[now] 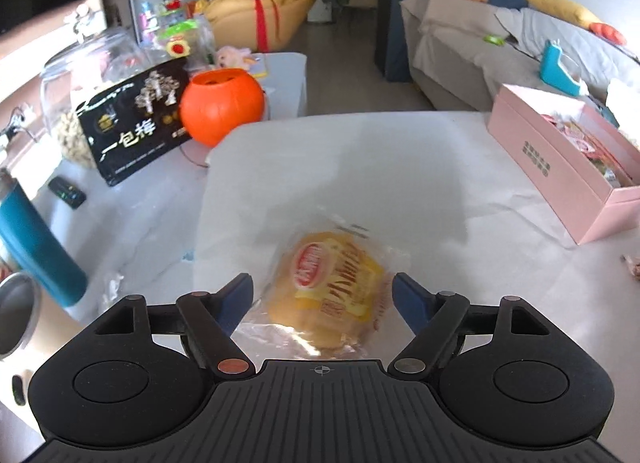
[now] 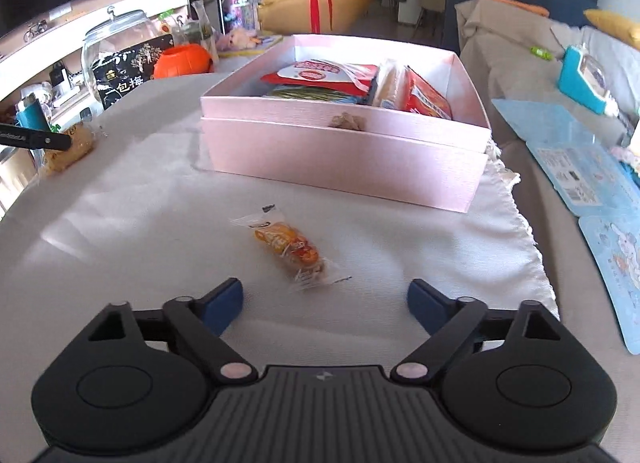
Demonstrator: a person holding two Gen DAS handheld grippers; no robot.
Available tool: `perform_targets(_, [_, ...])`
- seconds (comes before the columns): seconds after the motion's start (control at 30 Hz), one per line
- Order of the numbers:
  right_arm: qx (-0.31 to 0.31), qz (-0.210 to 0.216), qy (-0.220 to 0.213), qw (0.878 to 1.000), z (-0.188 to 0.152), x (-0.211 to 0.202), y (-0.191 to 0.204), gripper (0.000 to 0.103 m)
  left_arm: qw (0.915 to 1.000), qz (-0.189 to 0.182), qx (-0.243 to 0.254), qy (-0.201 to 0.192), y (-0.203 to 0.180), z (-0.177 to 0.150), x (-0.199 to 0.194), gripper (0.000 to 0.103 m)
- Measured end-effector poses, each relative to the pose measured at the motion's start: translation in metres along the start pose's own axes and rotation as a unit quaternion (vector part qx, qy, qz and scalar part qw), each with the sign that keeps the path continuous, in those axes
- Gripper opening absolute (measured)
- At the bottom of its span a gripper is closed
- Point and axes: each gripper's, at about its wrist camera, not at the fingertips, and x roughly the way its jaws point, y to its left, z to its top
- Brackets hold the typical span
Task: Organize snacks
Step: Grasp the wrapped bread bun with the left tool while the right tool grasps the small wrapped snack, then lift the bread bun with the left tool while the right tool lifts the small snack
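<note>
A wrapped yellow bun (image 1: 334, 291) lies on the white cloth, between the open blue-padded jaws of my left gripper (image 1: 323, 287), which do not touch it. The same bun (image 2: 70, 149) shows at the far left of the right wrist view, with the left gripper's black finger beside it. My right gripper (image 2: 325, 295) is open and empty, just short of a small orange wrapped snack (image 2: 290, 245) on the cloth. Beyond it stands an open pink box (image 2: 344, 159) holding several snack packets (image 2: 340, 77); it also shows at the right of the left wrist view (image 1: 560, 167).
An orange pumpkin bucket (image 1: 222, 105), a black printed box (image 1: 132, 125), a glass jar (image 1: 86, 75) and a teal bottle (image 1: 36, 247) stand at the left. A small black remote (image 1: 67, 193) lies there. Blue mats (image 2: 580, 171) lie right of the cloth. Sofas stand behind.
</note>
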Motion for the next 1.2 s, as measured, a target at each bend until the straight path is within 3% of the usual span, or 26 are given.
perform_targets(0.1, [0.001, -0.003, -0.014, 1.000, -0.004, 0.000, 0.001, 0.094, 0.9999, 0.005, 0.014, 0.004, -0.011, 0.003, 0.012, 0.080])
perform_targets(0.2, [0.003, 0.005, -0.014, 1.000, -0.004, -0.002, -0.002, 0.094, 0.9997, -0.007, 0.023, 0.004, -0.024, 0.001, 0.011, 0.069])
perform_targets(0.4, [-0.003, 0.009, -0.010, 1.000, -0.005, -0.004, -0.005, 0.094, 0.9921, -0.116, 0.044, -0.012, -0.073, -0.018, -0.033, 0.061])
perform_targets(0.53, [0.001, -0.001, -0.004, 1.000, 0.002, 0.000, -0.008, 0.094, 0.9826, -0.171, 0.073, -0.010, -0.112, -0.034, -0.049, 0.060])
perform_targets(0.67, [-0.003, 0.004, -0.013, 1.000, 0.014, 0.007, -0.005, 0.094, 0.9750, -0.202, 0.092, -0.005, -0.139, -0.042, -0.052, 0.060])
perform_targets(0.7, [-0.008, 0.003, -0.016, 1.000, 0.017, 0.010, -0.003, 0.089, 0.9744, -0.202, 0.099, -0.006, -0.145, -0.043, -0.052, 0.060])
perform_targets(0.77, [-0.021, 0.008, -0.015, 1.000, 0.021, 0.013, 0.004, 0.063, 0.9740, -0.198, 0.110, -0.007, -0.152, -0.044, -0.055, 0.058])
perform_targets(0.83, [-0.034, 0.025, -0.010, 0.999, 0.025, 0.011, 0.010, 0.021, 0.9736, -0.196, 0.115, -0.015, -0.153, -0.043, -0.060, 0.054])
perform_targets(0.97, [-0.038, 0.043, -0.034, 0.998, 0.028, -0.018, 0.011, 0.019, 0.9702, -0.207, 0.112, -0.057, -0.152, -0.026, -0.085, 0.030])
perform_targets(1.07, [-0.029, 0.054, -0.059, 0.996, 0.034, -0.046, 0.003, 0.019, 0.9664, -0.206, 0.114, -0.104, -0.156, -0.001, -0.101, 0.030])
perform_targets(1.2, [-0.017, 0.048, -0.102, 0.993, 0.048, -0.080, -0.011, 0.019, 0.9732, -0.177, 0.109, -0.098, -0.160, 0.012, -0.101, 0.030])
